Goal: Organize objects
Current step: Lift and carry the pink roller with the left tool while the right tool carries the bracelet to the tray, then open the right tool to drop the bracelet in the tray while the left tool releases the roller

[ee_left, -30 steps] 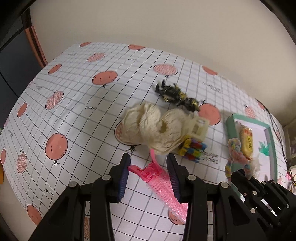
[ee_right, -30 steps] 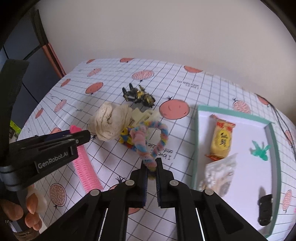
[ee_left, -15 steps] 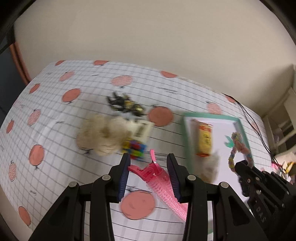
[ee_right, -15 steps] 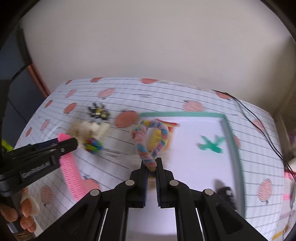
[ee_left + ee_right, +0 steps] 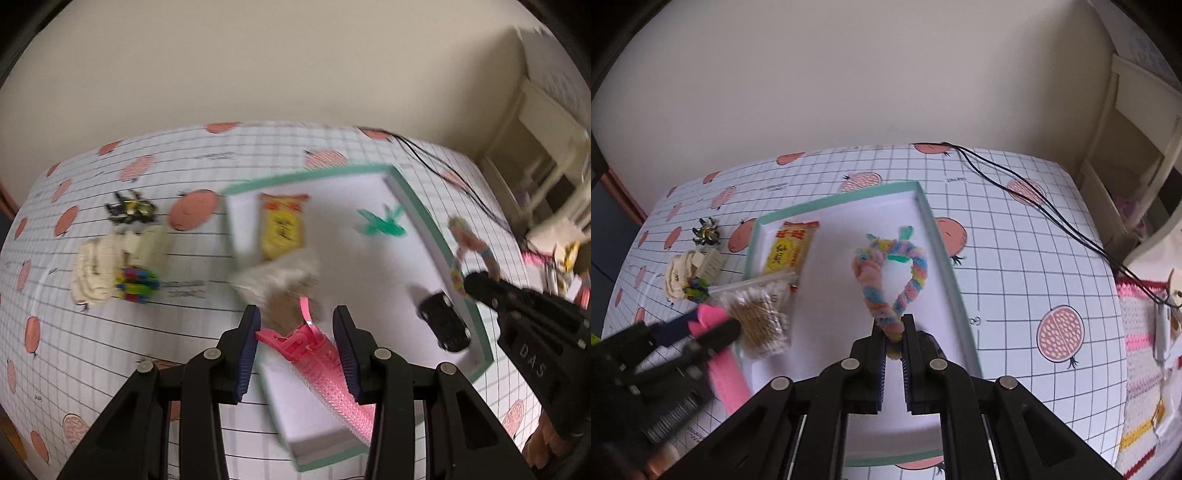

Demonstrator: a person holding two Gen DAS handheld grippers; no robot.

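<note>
My left gripper (image 5: 295, 347) is shut on a pink hair clip (image 5: 317, 365), which hangs over the near left corner of the white tray with a green rim (image 5: 424, 206). My right gripper (image 5: 894, 332) is shut on the lower tip of a pastel pipe-cleaner loop (image 5: 890, 273), held upright above the tray's (image 5: 938, 240) white floor. In the right wrist view the left gripper (image 5: 711, 321) and its pink hair clip (image 5: 720, 365) sit at the tray's left edge. The left wrist view shows the right gripper (image 5: 471, 286) over the tray's right rim.
The tray holds a yellow snack packet (image 5: 788, 247), a bag of cotton swabs (image 5: 757, 314) and a black toy car (image 5: 443, 321). Left of it lie cream yarn (image 5: 96, 269), a cream clip (image 5: 144, 243), a multicoloured piece (image 5: 136, 284) and a black-gold trinket (image 5: 129, 210). Black cables (image 5: 1034, 206) cross the back right.
Both grippers have swung right, from the loose pile on the cloth to above the tray, each keeping its hold: pink clip on the left, pipe-cleaner loop on the right.
</note>
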